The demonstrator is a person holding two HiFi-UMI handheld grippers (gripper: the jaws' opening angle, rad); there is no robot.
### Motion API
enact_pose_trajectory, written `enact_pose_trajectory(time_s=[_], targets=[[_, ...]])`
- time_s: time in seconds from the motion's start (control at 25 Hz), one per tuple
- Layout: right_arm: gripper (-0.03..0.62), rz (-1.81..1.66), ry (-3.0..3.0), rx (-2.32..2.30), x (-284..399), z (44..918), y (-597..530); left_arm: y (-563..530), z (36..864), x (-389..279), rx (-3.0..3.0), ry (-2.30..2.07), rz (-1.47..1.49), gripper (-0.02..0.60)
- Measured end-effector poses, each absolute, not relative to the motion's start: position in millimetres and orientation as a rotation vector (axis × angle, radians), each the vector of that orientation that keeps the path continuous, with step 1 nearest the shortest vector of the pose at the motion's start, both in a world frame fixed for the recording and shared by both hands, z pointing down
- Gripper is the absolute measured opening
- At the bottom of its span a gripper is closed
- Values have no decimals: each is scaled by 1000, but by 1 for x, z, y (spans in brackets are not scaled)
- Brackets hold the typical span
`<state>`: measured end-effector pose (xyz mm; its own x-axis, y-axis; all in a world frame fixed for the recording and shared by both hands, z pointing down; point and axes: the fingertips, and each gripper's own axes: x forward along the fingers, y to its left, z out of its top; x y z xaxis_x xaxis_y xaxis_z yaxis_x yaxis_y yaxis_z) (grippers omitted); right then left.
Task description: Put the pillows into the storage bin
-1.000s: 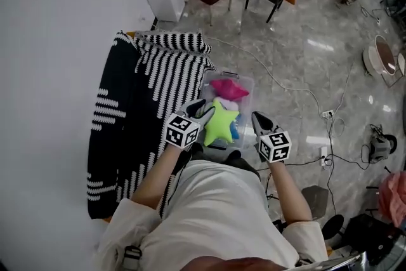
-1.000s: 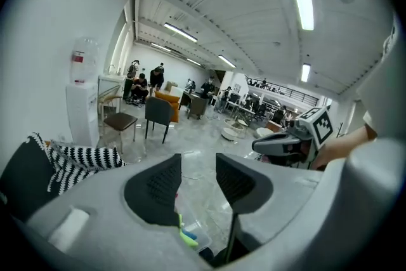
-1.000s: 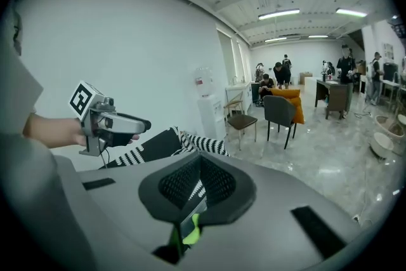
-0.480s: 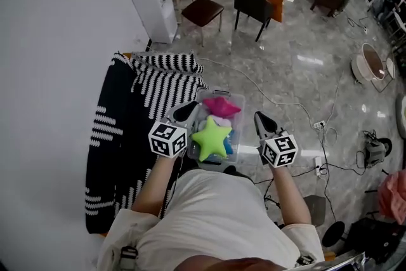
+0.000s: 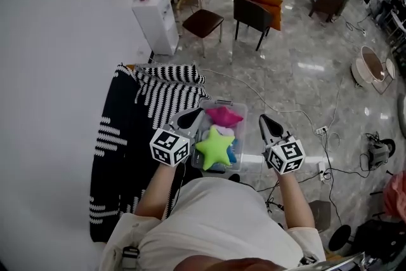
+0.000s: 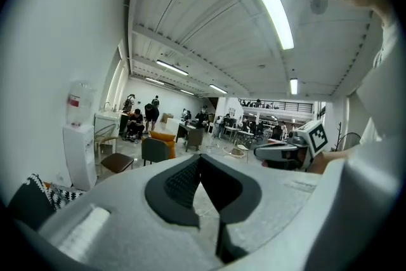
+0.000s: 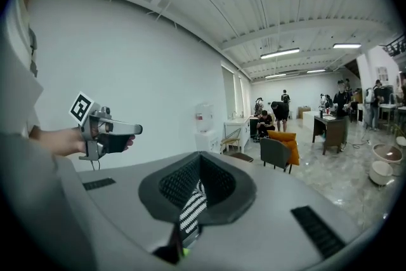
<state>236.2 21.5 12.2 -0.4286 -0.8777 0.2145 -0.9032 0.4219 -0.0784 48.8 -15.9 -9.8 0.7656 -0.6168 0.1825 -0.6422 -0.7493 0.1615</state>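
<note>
Now | bin (image 5: 243, 143): 2 star pillows (image 5: 214, 148) (image 5: 224, 115) | left jaws just closed, empty | right jaws closed

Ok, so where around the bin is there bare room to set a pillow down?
The striped blanket left of the storage bin is broad and bare. The marble floor beyond the bin, toward the chairs, is open too. The bin itself is crowded: the green star pillow and pink pillow cover most of its inside.

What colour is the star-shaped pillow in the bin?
Bright yellow-green star pillow; head view shows it best.
</note>
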Motion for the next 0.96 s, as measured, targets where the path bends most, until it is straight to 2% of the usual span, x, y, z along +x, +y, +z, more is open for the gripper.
enact_pose_trajectory(time_s=[0.96], targets=[[2,273,-2534,1612,230,2,34,-9,1,41,2716,-969,180,18]])
